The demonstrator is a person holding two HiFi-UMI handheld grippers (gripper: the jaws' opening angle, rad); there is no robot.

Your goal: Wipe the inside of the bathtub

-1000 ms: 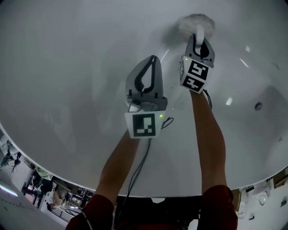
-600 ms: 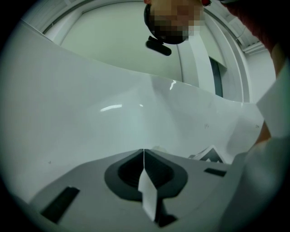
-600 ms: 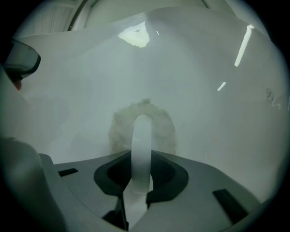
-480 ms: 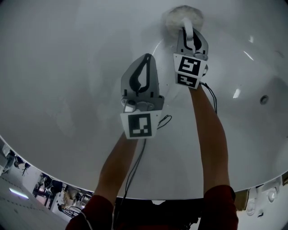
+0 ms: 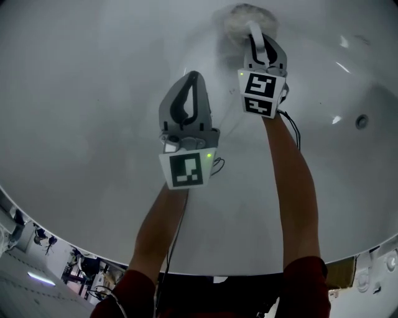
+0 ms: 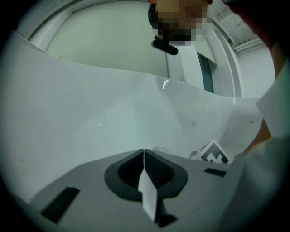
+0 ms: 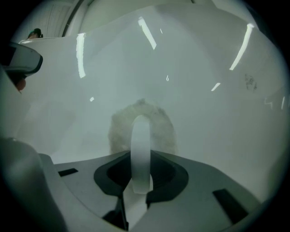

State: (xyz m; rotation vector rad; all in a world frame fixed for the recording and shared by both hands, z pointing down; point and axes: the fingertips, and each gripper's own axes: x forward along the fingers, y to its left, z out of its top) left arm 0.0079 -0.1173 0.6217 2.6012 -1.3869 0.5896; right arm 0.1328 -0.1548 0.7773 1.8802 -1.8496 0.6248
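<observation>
Two grippers, one bathtub [image 5: 93,93]: right gripper [image 5: 253,32] clamps one fluffy pad [image 5: 236,15]; left gripper [image 5: 192,77] jaws together.

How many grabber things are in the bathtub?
2. The left gripper hangs over the bathtub's wall, jaws shut on nothing. The right gripper is farther in, jaws shut on the white handle of a fluffy scrubber pressed to it. No others show.
</observation>
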